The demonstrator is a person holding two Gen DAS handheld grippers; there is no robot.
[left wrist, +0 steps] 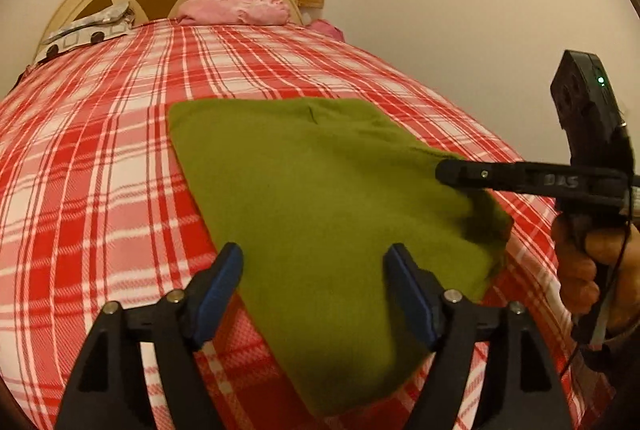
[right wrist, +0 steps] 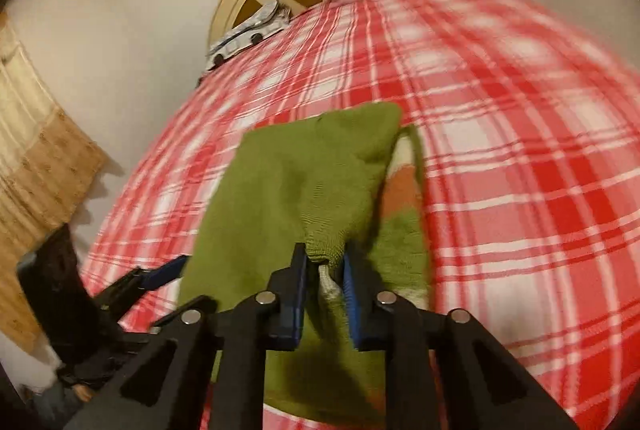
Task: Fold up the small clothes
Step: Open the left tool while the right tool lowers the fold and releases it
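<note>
One green garment (left wrist: pixel 320 198) lies on the red plaid bedspread (left wrist: pixel 100 190), already doubled into a flat, roughly rectangular slab, so the fold looks partly done; at least one more turn seems left. From the right wrist view, the right gripper (right wrist: pixel 325 262) is clenched on a bunched edge of the cloth, lifting it so a paler striped underside shows, though blur makes that layer hard to read. The left gripper (left wrist: pixel 314 266) hangs over the near end of the garment, its jaws spread wide and grasping nothing.
</note>
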